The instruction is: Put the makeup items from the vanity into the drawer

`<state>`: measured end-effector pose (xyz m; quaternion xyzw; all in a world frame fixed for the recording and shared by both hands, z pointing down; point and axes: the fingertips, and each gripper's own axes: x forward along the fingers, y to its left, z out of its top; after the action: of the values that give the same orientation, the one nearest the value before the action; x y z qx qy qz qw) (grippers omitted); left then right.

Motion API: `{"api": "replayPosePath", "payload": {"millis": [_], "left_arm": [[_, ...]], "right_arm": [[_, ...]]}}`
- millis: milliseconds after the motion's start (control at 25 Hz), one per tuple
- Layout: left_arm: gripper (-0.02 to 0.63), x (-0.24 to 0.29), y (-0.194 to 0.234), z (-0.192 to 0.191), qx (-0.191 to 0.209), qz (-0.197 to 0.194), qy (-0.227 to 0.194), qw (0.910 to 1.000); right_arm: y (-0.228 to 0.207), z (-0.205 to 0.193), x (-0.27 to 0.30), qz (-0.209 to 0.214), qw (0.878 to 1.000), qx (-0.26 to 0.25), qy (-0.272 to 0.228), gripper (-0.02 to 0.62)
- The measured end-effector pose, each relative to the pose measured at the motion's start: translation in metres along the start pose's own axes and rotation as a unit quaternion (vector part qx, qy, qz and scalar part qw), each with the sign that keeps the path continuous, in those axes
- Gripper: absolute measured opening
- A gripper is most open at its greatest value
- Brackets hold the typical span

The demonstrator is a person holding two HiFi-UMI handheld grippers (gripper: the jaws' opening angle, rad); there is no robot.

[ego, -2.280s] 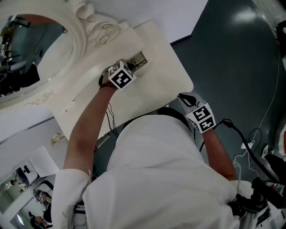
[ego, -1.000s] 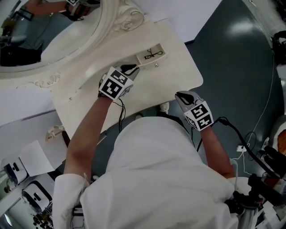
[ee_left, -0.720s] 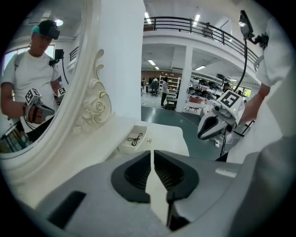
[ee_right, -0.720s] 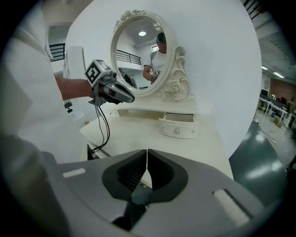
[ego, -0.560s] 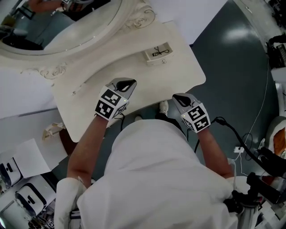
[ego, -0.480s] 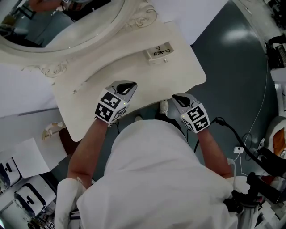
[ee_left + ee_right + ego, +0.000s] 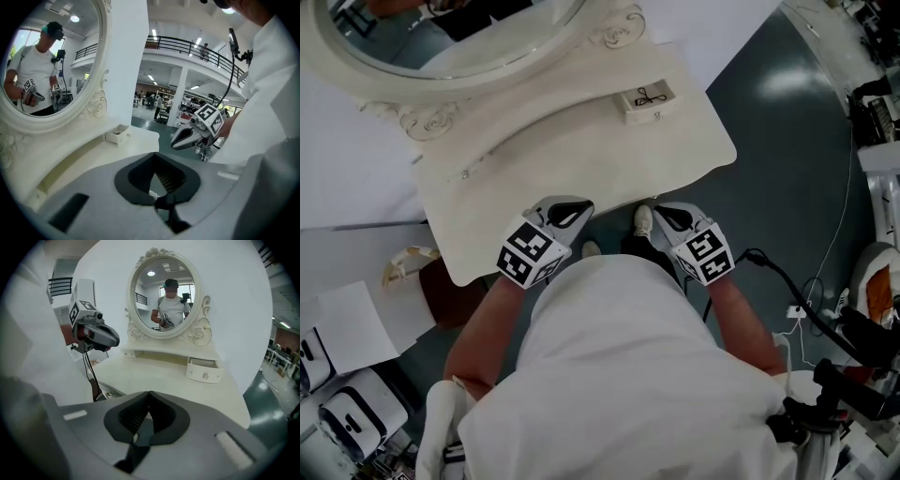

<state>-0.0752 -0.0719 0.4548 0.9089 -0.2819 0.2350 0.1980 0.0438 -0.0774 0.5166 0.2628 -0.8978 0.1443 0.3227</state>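
The left gripper (image 7: pixel 569 216) and right gripper (image 7: pixel 668 219) hang clenched and empty at the vanity's (image 7: pixel 581 159) near edge. The drawer (image 7: pixel 656 114) at its back stands open, perhaps holding a dark item (image 7: pixel 649 96).

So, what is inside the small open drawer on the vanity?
The drawer holds a thin dark item, too small to identify. Its rear part, under the shelf, is covered.

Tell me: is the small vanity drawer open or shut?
Open. The drawer juts out from its shelf, and the head view looks into it onto a small dark item.
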Motion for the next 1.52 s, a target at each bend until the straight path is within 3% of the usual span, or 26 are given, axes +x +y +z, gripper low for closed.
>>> {"api": "replayPosePath", "payload": {"millis": [480, 1520], "left_arm": [[0.002, -0.029, -0.037, -0.038, 0.003, -0.02, -0.01, 0.9997], [0.002, -0.039, -0.042, -0.059, 0.001, -0.03, -0.012, 0.9995]], "right_arm": [[0.062, -0.008, -0.008, -0.001, 1.0, -0.001, 0.003, 0.002], [0.091, 0.004, 0.002, 0.007, 1.0, -0.031, 0.002, 0.0]]}}
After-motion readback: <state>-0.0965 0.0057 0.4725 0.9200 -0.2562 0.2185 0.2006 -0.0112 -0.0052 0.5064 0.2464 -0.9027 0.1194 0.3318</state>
